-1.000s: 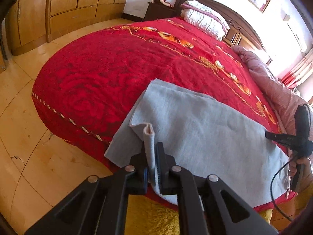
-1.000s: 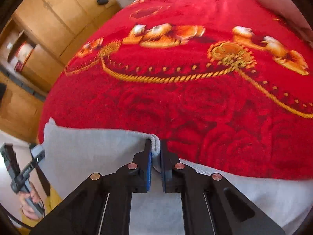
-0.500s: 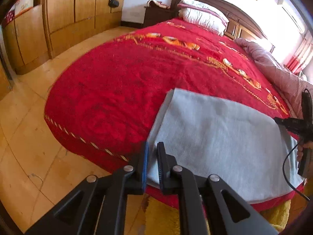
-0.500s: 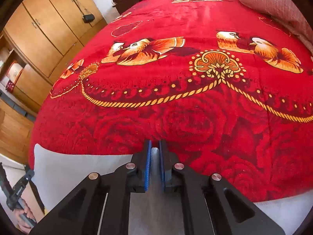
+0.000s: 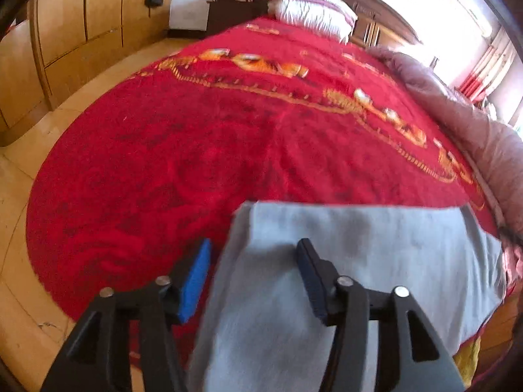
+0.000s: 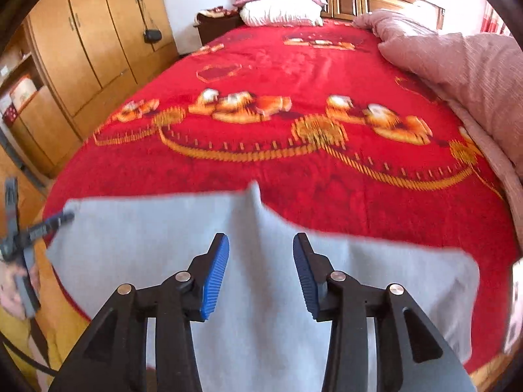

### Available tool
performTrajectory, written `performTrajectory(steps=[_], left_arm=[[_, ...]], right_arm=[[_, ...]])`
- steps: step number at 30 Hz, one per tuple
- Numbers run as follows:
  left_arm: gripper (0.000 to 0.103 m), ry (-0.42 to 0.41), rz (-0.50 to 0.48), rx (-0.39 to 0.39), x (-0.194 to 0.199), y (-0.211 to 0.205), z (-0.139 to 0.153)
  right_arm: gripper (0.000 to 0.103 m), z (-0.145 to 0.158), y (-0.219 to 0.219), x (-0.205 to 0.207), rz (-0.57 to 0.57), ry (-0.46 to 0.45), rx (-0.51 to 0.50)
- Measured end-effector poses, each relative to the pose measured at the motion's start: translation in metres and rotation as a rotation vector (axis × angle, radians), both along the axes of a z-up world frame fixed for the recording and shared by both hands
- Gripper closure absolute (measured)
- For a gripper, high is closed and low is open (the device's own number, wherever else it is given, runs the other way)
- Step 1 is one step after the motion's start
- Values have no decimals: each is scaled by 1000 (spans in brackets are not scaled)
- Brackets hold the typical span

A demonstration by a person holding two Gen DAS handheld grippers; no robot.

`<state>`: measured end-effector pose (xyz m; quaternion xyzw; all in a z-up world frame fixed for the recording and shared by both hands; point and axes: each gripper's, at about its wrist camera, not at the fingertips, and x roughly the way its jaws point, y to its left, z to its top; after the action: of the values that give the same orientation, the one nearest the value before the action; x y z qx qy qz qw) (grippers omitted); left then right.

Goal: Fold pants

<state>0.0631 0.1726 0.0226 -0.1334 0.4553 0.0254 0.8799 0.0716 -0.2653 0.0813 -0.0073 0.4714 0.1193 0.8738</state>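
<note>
At the bed's near edge: I have the grey pants [image 5: 359,261] lying folded on the red bedspread [image 5: 196,150], spread along that edge with the lower part drooping toward the floor.
Left gripper: my left gripper [image 5: 253,277] has just been opening; its jaws stand apart, straddling the left end of the pants with cloth between them but not pinched.
Right gripper: my right gripper [image 6: 261,274] has likewise just been opening, jaws apart; a small raised ridge of cloth sits ahead of them, slack and free of the pads.
Step in hand: I judge this as letting go after a fold, before taking the next hold.
Doing it well: I would lift both grippers clear without snagging the top layer, let the ridge settle flat, then re-grip the two ends evenly so the edges stay lined up.
Long axis: it runs parallel to the bed's near edge, one short end by each gripper.
Facing: I cannot tell waistband from cuffs; both ends look plain and blurred.
Far from the pants: pillows [image 6: 281,3] sit by the headboard.
</note>
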Motion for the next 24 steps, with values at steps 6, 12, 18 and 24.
performTrajectory(steps=[6,12,18,24], left_arm=[[96,-38,2,41,-8,-31,12],[96,-49,44,108,-18,-20,27],[87,0,31,197,-3,-18,-5],[76,-3,35,167,-23,-12,14]], right_arm=[[61,-27,0,-5,-8,59,26],[61,-47,33,34,32,49,-34],[50,-59,43,53,58,-11,-58],[50,-41,30,35,24,-15,6]])
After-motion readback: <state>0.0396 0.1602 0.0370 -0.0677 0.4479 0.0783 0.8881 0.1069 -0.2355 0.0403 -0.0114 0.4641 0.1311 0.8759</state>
